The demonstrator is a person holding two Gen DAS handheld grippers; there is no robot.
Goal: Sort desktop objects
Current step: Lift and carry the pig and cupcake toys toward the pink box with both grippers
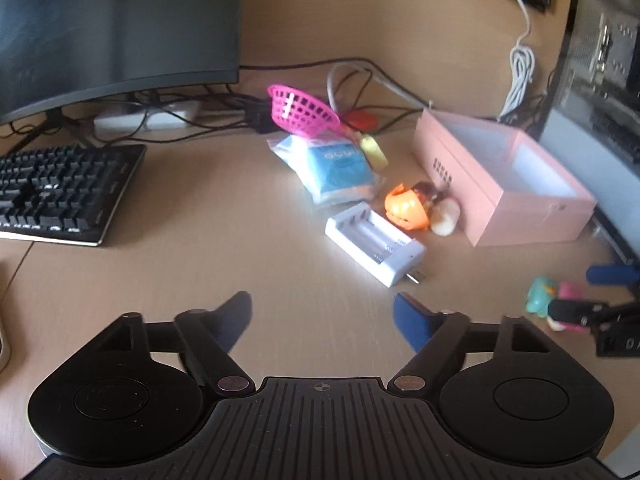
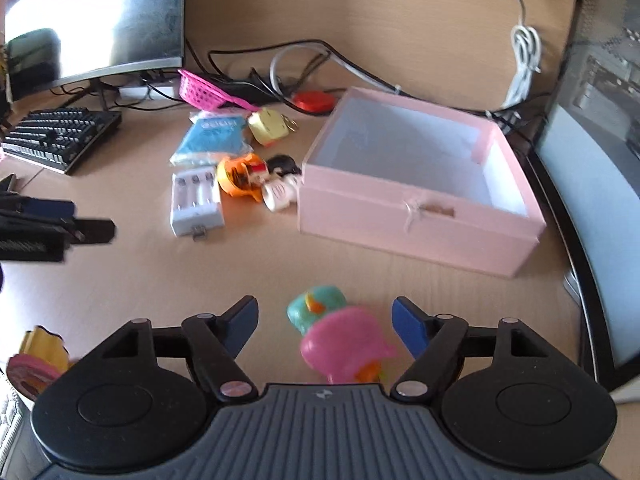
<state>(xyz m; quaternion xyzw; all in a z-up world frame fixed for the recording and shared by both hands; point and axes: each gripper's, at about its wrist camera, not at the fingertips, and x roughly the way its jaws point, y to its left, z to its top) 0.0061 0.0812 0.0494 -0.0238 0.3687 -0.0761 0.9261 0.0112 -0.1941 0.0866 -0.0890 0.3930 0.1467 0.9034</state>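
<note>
A cluttered wooden bench (image 1: 200, 264) seen from two hand-held grippers. The left gripper (image 1: 322, 316) hovers over bare wood with its blue fingers (image 1: 412, 320) spread and nothing between them. Ahead of it lies a white charger (image 1: 374, 242), and just beyond that an orange toy (image 1: 404, 208) beside a small dark-haired figurine (image 1: 426, 192) and a pale toy (image 1: 445, 218), which sits against the side of an open pink box (image 1: 500, 204). Further back, a blue packet (image 1: 336, 168) lies under the edge of a tilted pink basket (image 1: 302, 110), with a yellow item (image 1: 374, 152) just beside them. A black keyboard (image 1: 60, 192) and a monitor (image 1: 116, 28) fill the left of that view, with cables (image 1: 360, 76) running along the back wall.

The right gripper (image 2: 324, 324) also has its fingers (image 2: 408, 328) spread; a teal-and-pink toy (image 2: 336, 332) lies on the bench between them, the pads clear of it on both sides. The box, white inside and with nothing visible in it, stands ahead and to the right, well apart from this toy. A red item (image 2: 314, 101) rests among the cables behind the box. At the lower left edge of the right view a pink-and-gold object (image 2: 36, 356) shows, too blurred to identify. A computer case (image 2: 600, 100) stands at the far right.
</note>
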